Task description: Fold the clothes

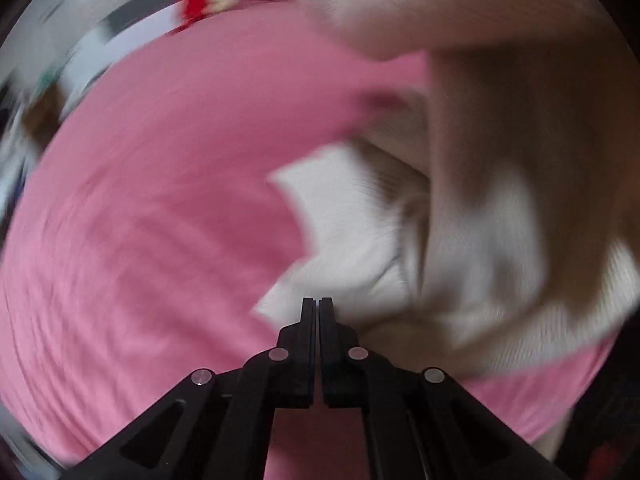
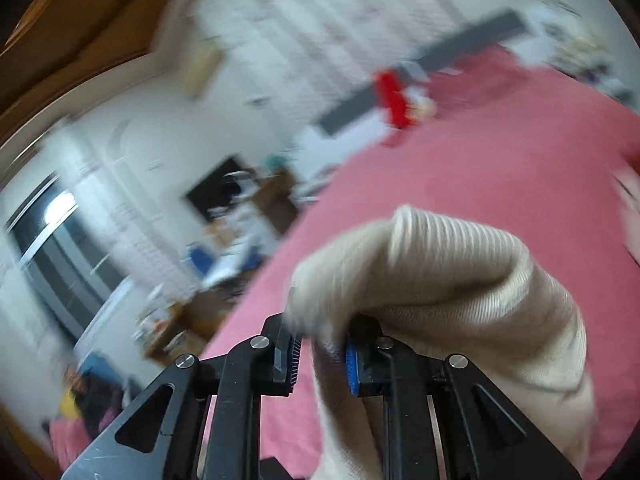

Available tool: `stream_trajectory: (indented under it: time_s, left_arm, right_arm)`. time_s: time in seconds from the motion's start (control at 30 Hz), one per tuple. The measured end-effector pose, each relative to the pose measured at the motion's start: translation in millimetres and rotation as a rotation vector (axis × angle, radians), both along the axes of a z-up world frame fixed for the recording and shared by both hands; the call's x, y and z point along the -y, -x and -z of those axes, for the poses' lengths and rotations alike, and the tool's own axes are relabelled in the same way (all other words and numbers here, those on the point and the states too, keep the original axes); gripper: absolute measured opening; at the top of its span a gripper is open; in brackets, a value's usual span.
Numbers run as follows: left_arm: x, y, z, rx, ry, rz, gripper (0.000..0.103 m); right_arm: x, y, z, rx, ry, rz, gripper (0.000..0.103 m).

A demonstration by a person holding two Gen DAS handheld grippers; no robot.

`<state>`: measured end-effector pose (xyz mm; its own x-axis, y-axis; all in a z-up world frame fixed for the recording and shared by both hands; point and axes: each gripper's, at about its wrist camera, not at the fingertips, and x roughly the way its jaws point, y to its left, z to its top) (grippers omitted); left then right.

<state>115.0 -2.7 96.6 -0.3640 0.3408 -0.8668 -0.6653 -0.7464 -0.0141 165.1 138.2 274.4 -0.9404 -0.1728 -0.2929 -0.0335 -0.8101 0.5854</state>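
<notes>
Cream ribbed garment (image 2: 460, 280) is pinched in both claws: right claw (image 2: 320, 354) clamps a bunched fold, left claw (image 1: 318, 304) nips its edge at six o'clock, over pink bedding (image 1: 160, 220).

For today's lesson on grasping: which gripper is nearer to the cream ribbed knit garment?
Right. The right gripper has the cream ribbed knit garment bunched between its fingers. The left gripper is shut at the garment's edge; whether it pinches cloth is unclear.

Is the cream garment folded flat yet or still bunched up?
Bunched, not folded. The cream garment hangs in a rumpled hump from the right gripper, and the left wrist view shows it crumpled above the pink bedsheet.
</notes>
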Motion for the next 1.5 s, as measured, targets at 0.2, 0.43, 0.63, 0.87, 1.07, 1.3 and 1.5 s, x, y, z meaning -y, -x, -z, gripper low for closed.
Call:
stream_trajectory:
  time_s: [0.2,0.43,0.63,0.87,1.07,1.3,1.5]
  left_arm:
    - [113.4,44.5,-113.1,-0.126,-0.288,-0.333,0.002]
    - [193.3,39.5,-228.7,-0.328,-0.372,-0.414,0.010]
    - [188.4,73.7,-169.3,-0.153,-0.320,-0.477,0.011]
    - [229.7,71.2,-80.7,-0.054,-0.211,-0.707,0.011]
    - [315.8,94.9,-69.7,-0.151,-0.144,-0.838,0.011]
    - [372.2,106.9,-24.2,-0.094,-0.109,-0.880,0.011]
    - [371.2,126.2,23.0,0.031,-0.140,-0.882,0.011]
  right_arm:
    - [108.6,42.0,-103.5,-0.153,-0.053,-0.316,0.017]
    - [164.9,-1.5,-222.2,-0.467,-0.090,-0.460,0.002]
    - [183.6,13.3,-138.7,-0.100,-0.369,-0.279,0.091]
    - [269.7,75.6,63.7,0.294,-0.568,-0.394,0.097]
    - [358.1,131.4,154.0,0.355,-0.771,-0.550,0.097]
    - [422.6,199.4,241.5,0.513,-1.002,-0.644,0.097]
    - [398.5,227.2,278.0,0.641,-0.759,-0.617,0.068]
